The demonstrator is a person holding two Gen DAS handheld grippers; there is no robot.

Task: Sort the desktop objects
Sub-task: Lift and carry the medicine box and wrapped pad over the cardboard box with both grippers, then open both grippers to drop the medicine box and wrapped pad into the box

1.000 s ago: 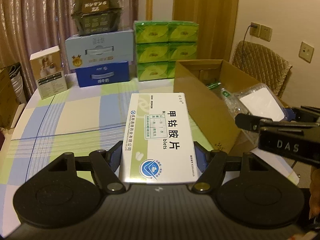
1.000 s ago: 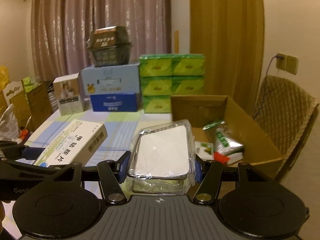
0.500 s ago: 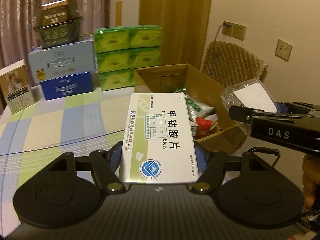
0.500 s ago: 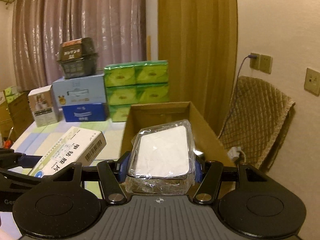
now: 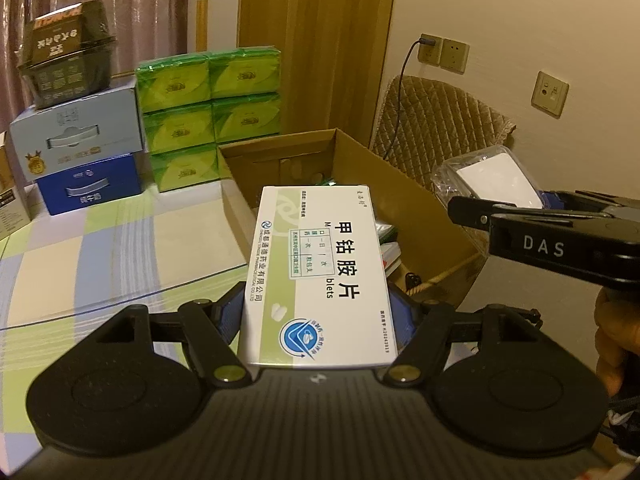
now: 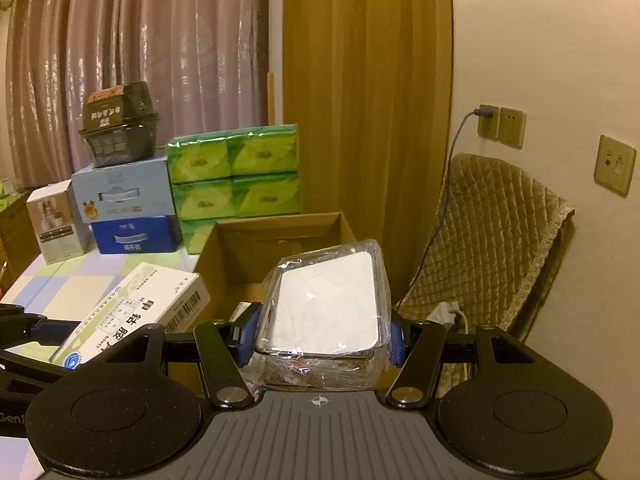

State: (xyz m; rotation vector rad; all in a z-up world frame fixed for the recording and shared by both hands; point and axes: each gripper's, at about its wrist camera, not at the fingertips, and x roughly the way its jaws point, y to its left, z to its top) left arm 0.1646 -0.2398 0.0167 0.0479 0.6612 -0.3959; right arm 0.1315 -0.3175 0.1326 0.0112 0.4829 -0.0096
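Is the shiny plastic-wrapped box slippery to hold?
Probably a bit: the plastic-wrapped box is covered in glossy, crinkled film that could slide. The right gripper squeezes its sides without denting them, so it seems stiff. It also looks fairly light.

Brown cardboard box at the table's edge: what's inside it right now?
The brown cardboard box holds a few packets, one with green print. The white medicine carton held in front hides most of the box's floor, so the rest cannot be told.
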